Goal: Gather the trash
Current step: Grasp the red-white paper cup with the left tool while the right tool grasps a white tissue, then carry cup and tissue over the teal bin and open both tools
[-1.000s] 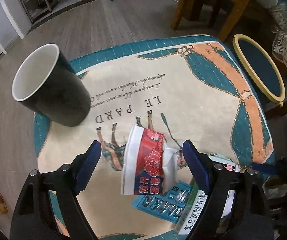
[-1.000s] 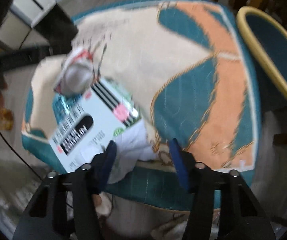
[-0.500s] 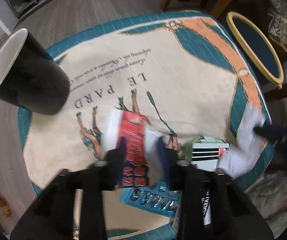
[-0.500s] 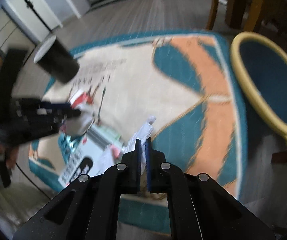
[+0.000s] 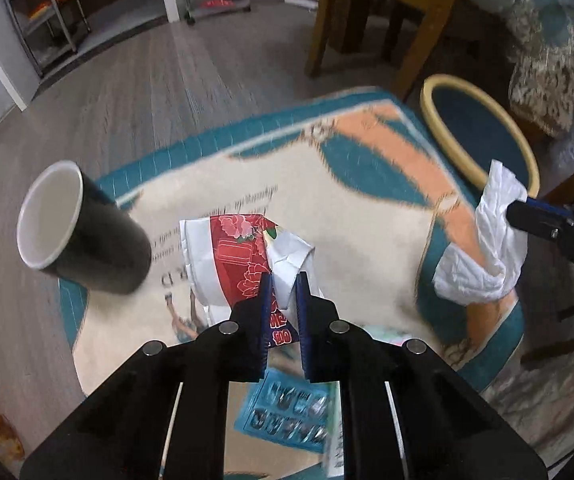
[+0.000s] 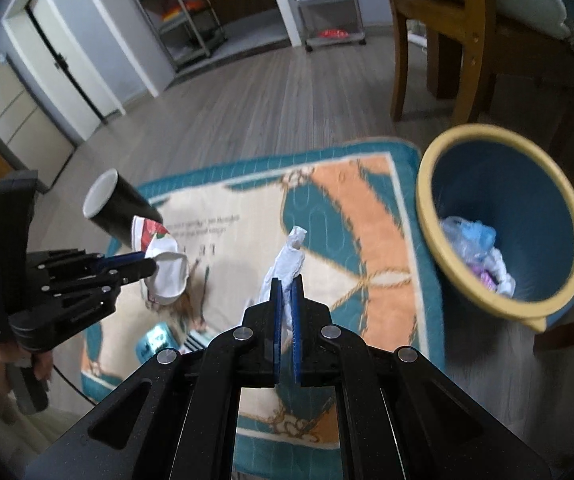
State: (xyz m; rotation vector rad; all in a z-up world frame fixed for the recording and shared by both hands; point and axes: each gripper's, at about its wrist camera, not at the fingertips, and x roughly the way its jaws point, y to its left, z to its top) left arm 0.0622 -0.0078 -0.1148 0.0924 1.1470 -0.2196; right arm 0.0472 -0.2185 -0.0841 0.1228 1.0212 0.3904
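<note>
Both lifted: left gripper fingers closing on crushed cup, right gripper clamps tissue; next, carry to bin

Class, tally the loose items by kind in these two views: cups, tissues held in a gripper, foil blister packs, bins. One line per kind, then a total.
Cups: 2, black cup, crushed red-and-white cup
Tissues: 1, white tissue
Blister packs: 1, blister pack
Bins: 1, bin
Total: 5
</note>
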